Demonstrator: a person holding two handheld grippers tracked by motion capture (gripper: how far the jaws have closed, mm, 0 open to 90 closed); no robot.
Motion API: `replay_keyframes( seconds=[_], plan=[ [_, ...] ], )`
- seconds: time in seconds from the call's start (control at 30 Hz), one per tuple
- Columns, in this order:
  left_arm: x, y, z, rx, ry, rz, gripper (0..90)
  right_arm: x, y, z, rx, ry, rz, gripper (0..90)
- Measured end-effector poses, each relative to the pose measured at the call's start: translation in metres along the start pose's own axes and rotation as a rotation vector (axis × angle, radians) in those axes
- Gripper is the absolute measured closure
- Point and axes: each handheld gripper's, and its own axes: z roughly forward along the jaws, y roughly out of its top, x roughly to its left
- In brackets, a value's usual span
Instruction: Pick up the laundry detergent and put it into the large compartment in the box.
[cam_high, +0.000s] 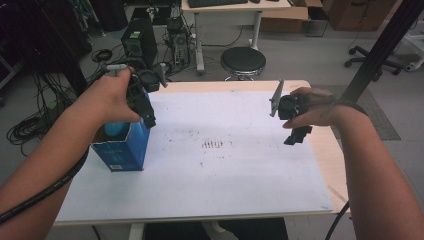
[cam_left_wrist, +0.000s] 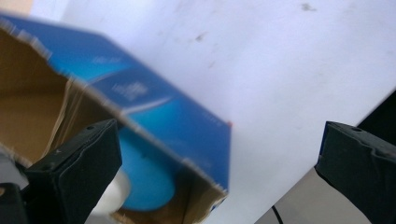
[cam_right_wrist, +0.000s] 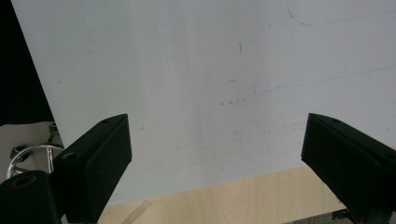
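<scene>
The counter (cam_high: 320, 165) carries a white sheet (cam_high: 225, 170). At its left stands an open blue box (cam_high: 122, 150) with a blue object inside. The left gripper (cam_high: 145, 107) hovers above it, jaws wide, empty; descending off-centre could tip the box. The right gripper (cam_high: 295, 131) hangs wide open, empty.

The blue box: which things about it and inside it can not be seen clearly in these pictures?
- Blue box print: too small in high view, blurred in left gripper view.
- Blue round object inside: partly hidden by the box wall and a left gripper jaw; what it is stays unclear.
- Box bottom: cut off by the frame edge.
</scene>
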Motion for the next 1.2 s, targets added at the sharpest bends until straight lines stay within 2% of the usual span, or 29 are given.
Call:
replay_keyframes(
  seconds=[0.07, 0.1, 0.23, 0.3, 0.33, 0.37, 0.4, 0.5, 0.57, 0.6, 0.73, 0.87, 1.2],
  plan=[
    [-0.005, 0.005, -0.003, -0.015, -0.005, 0.046, 0.2, 0.0, -0.001, 0.0, 0.002, -0.001, 0.0, 8.4],
    [-0.005, 0.005, -0.003, -0.015, -0.005, 0.046, 0.2, 0.0, -0.001, 0.0, 0.002, -0.001, 0.0, 8.4],
    [-0.012, 0.011, -0.009, -0.031, -0.008, 0.125, 0.2, 0.0, -0.003, 0.001, 0.0, 0.0, 0.003, 8.4],
    [-0.015, 0.014, -0.014, -0.032, 0.002, 0.167, 0.1, 0.0, -0.004, 0.001, 0.003, 0.001, 0.005, 8.5],
    [-0.017, 0.015, -0.016, -0.037, -0.008, 0.199, 0.2, 0.0, -0.004, 0.001, 0.003, 0.002, 0.005, 8.5],
    [-0.017, 0.015, -0.016, -0.037, -0.008, 0.199, 0.2, 0.0, -0.004, 0.001, 0.003, 0.002, 0.005, 8.5],
    [-0.02, 0.017, -0.02, -0.047, -0.017, 0.239, 0.2, 0.0, -0.004, 0.001, 0.004, 0.003, 0.005, 8.4],
    [-0.024, 0.022, -0.026, -0.056, -0.004, 0.299, 0.2, 0.0, -0.004, 0.002, 0.003, 0.004, 0.006, 8.5],
    [-0.025, 0.023, -0.027, -0.061, -0.003, 0.312, 0.2, 0.0, -0.005, 0.003, 0.002, 0.003, 0.009, 8.4],
    [-0.029, 0.027, -0.029, -0.058, 0.002, 0.348, 0.2, 0.0, -0.005, 0.003, 0.002, 0.005, 0.009, 8.5],
    [-0.036, 0.034, -0.032, -0.044, -0.004, 0.431, 0.2, 0.0, -0.005, 0.004, 0.002, 0.006, 0.0, 8.4],
    [-0.041, 0.042, -0.031, -0.027, -0.008, 0.481, 0.1, 0.001, -0.005, 0.003, 0.0, 0.005, 0.004, 8.4],
    [-0.056, 0.067, -0.02, -0.014, -0.051, 0.557, 0.1, 0.002, -0.003, 0.002, -0.004, 0.006, -0.013, 8.6]
  ],
)
